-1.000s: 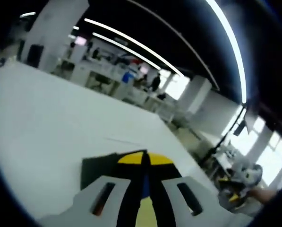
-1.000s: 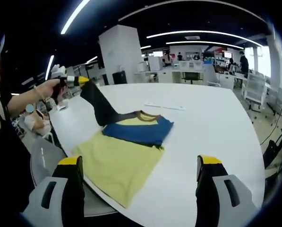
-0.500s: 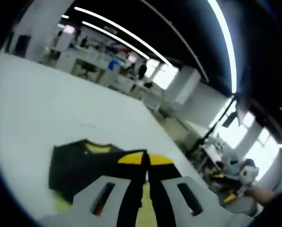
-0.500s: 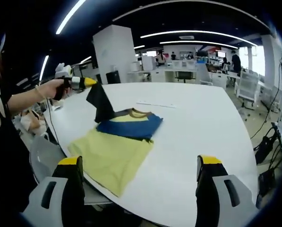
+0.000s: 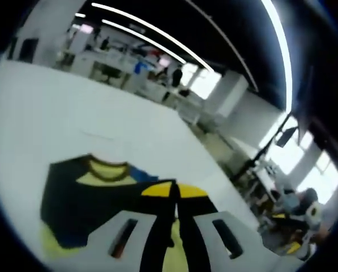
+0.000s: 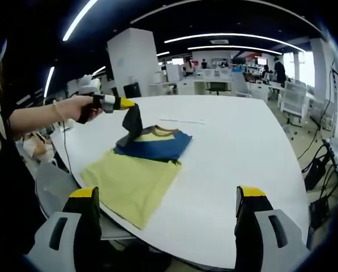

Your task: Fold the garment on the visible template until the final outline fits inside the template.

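Garment [image 6: 136, 170] lay on the white table [image 6: 236, 170], left of centre in the right gripper view: yellow body spread toward the lower left, blue part folded across its upper end, yellow collar showing at the top. It sat well ahead of the right gripper [image 6: 171, 212], between and above that view's two jaws; those stood wide apart at the bottom corners, holding nothing.

Left gripper [image 6: 130, 105] appeared in the upper left of the right gripper view, yellow tips pinched together on a dark sleeve [image 6: 133, 123], which hung lifted off the table above the collar end. The person's hand [image 6: 80, 107] gripped the tool, forearm reaching in from the left edge, roughly level.

In the left gripper view its jaws rose from bottom centre, yellow tips [image 5: 175, 190] closed together; dark and blue cloth [image 5: 89, 198] lay just beyond them, lower left, yellow collar above, table stretching toward the upper left
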{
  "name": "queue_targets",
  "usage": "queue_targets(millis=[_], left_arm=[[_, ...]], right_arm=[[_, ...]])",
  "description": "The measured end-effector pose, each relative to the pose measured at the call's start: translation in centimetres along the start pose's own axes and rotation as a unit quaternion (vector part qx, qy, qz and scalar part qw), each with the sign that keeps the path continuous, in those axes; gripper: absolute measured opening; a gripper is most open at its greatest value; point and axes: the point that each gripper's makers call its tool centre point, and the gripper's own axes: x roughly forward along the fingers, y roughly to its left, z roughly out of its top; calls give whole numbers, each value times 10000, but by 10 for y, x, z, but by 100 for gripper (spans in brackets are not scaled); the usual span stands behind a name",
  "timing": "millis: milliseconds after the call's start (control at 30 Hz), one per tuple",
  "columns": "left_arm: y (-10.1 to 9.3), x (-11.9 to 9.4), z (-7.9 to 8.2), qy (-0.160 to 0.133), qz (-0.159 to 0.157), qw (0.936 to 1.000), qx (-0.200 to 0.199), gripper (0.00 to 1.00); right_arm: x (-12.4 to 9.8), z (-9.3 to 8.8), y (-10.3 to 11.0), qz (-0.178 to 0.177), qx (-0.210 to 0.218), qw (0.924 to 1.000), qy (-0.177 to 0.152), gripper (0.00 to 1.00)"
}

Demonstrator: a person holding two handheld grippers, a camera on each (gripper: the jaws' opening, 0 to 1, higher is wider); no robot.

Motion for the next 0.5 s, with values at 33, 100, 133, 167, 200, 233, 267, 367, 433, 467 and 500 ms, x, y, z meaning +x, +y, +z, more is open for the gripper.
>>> queue_targets(millis=[33,100,133,167,200,233,267,367,433,467,500], left_arm=[[1,5,-5,67,42,10000,-51,0],[2,14,-14,187,110,9998,-12,0],[3,17,-18,244,136,9996,-2,0],[4,22,-20,280,147,9995,-3,0],[4,24,-21,298,153,9994,-87,0],[4,26,-22,304,144,9993,-145,0],[3,27,-22,309,142,9993,-170,0],[1,31,-19,293,129,9993,-215,0],[2,36,-16,293,124,9992,-256,0],[5,39,-15,293,144,9991,-263,0],[5,39,-15,296,157,9991,-268,0]], right_arm=[[0,0,0,-6,4,10000,1,100],[-1,1,0,-20,-12,10000,2,100],[-2,1,0,-33,-18,10000,3,100],[-3,1,-1,-52,-15,10000,3,100],[-4,1,-1,-63,-11,10000,-2,100],[-6,1,-2,-83,2,10000,-4,100],[-6,0,-3,-99,13,9999,-1,100],[-9,-2,-4,-144,55,9999,12,100],[-9,-4,-4,-164,80,9998,21,100],[-10,-5,-4,-178,96,9998,27,100],[-10,-6,-4,-186,107,9998,26,100]])
